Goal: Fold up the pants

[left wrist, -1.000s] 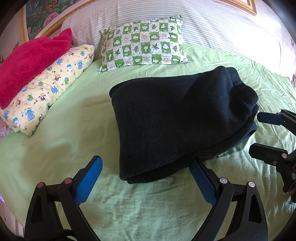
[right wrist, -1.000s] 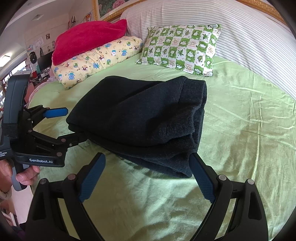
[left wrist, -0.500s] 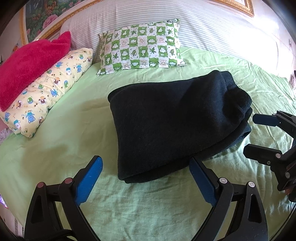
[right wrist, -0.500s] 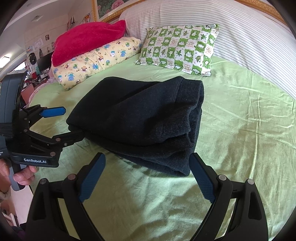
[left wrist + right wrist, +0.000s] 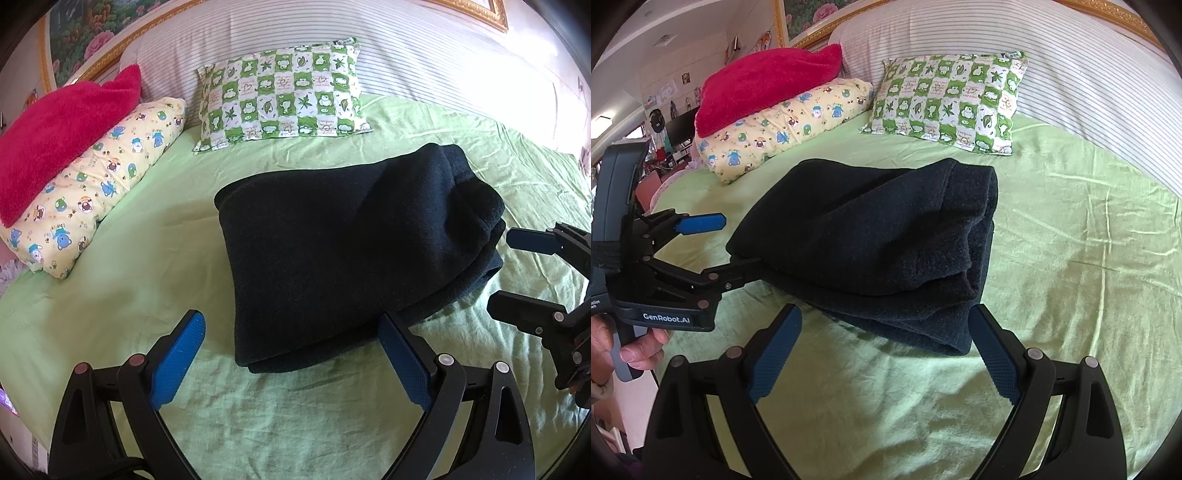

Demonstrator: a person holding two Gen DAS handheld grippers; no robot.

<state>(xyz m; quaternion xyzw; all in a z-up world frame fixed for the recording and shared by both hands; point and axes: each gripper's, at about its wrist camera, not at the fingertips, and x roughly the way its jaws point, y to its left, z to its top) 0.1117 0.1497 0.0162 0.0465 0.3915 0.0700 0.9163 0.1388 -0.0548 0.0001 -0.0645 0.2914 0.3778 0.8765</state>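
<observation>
Wrinkled light-green bed sheet [image 5: 110,280] covers the mattress. Dark navy fleece pants [image 5: 343,243], folded into a thick bundle, lie in the middle of it. Behind them rest a green-and-white checked pillow [image 5: 280,96], a yellow cartoon-print pillow [image 5: 99,177] and a red fluffy blanket [image 5: 59,125]. The left gripper [image 5: 291,354] is spread wide at the bundle's near edge. The right gripper [image 5: 886,347] gapes wide too, holding nothing.

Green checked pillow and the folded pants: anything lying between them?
Nothing: between the green checked pillow and the folded pants lies only bare green sheet. Both wrist views show it.
</observation>
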